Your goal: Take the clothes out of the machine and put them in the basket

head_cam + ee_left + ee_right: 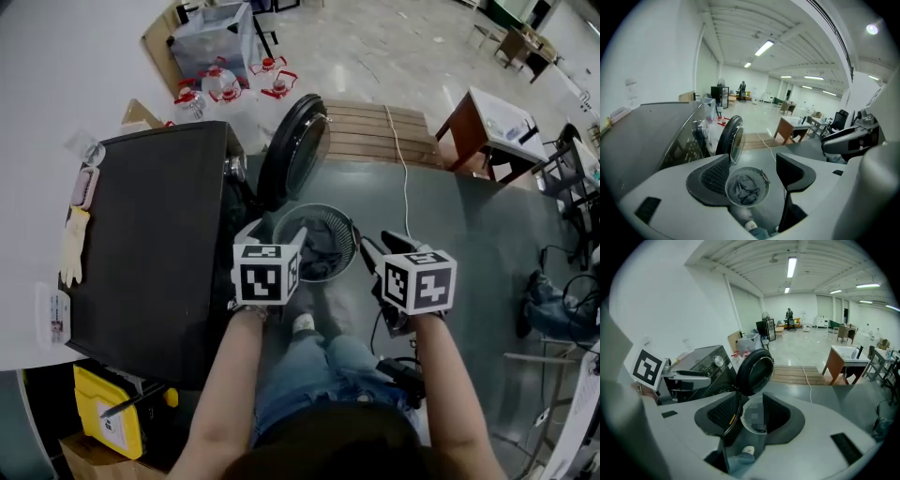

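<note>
A round white mesh basket (349, 234) stands on the grey floor in front of the black washing machine (150, 234), whose round door (293, 150) hangs open. Grey clothes (323, 251) lie inside the basket. My left gripper (278, 232) hovers over the basket's near left rim, jaws open and empty. In the left gripper view the basket (761, 177) and clothes (745, 190) show through the gap of that gripper (752, 176). My right gripper (382, 248) is just right of the basket, jaws partly apart with nothing between them. In its own view, that gripper (750, 416) frames the basket (749, 420).
A wooden pallet (375, 131) and a brown table (487, 131) lie beyond the machine. A white cable (405, 178) runs across the floor to the right gripper. Red-capped containers (225, 84) sit at the back. My legs and a shoe (305, 323) are below the basket. A yellow box (108, 412) sits lower left.
</note>
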`<state>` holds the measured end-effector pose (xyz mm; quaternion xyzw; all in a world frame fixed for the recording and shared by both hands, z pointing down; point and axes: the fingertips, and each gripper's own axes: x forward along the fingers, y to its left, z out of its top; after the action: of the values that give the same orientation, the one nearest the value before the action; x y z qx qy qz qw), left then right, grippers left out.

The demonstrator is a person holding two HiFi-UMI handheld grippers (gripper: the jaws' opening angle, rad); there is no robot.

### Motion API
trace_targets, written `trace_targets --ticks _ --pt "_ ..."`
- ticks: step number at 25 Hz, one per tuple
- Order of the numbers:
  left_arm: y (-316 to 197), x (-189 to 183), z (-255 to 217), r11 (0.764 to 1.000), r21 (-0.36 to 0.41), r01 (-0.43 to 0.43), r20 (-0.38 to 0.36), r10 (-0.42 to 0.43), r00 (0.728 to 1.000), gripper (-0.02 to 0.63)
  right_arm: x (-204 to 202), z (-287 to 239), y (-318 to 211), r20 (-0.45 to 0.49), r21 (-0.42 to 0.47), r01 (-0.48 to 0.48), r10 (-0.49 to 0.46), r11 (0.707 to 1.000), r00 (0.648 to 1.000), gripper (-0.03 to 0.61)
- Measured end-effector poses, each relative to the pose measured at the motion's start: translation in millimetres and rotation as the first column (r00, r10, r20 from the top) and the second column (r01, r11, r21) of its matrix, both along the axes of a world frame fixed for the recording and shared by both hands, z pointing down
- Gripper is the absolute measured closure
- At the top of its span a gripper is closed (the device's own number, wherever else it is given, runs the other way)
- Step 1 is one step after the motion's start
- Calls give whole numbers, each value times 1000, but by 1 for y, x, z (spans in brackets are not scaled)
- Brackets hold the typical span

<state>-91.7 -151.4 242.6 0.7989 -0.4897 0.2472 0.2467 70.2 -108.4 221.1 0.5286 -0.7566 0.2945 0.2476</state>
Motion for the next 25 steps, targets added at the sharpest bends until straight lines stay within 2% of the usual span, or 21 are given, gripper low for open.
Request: trace_targets --ticks 4,10,19,25 --pt "17 2 -14 998 31 51 -17 -50 999 307 4 -13 13 8 30 41 -41 999 999 403" --pt "65 12 -35 990 69 123 -28 -122 992 307 18 -27 59 -32 74 116 -114 990 993 403" --pt "141 54 -76 978 173 116 23 -122 992 307 65 -52 125 25 121 133 -137 984 990 403" --pt "181 78 -97 961 237 144 9 -150 989 307 97 -64 164 48 147 147 -155 978 987 403"
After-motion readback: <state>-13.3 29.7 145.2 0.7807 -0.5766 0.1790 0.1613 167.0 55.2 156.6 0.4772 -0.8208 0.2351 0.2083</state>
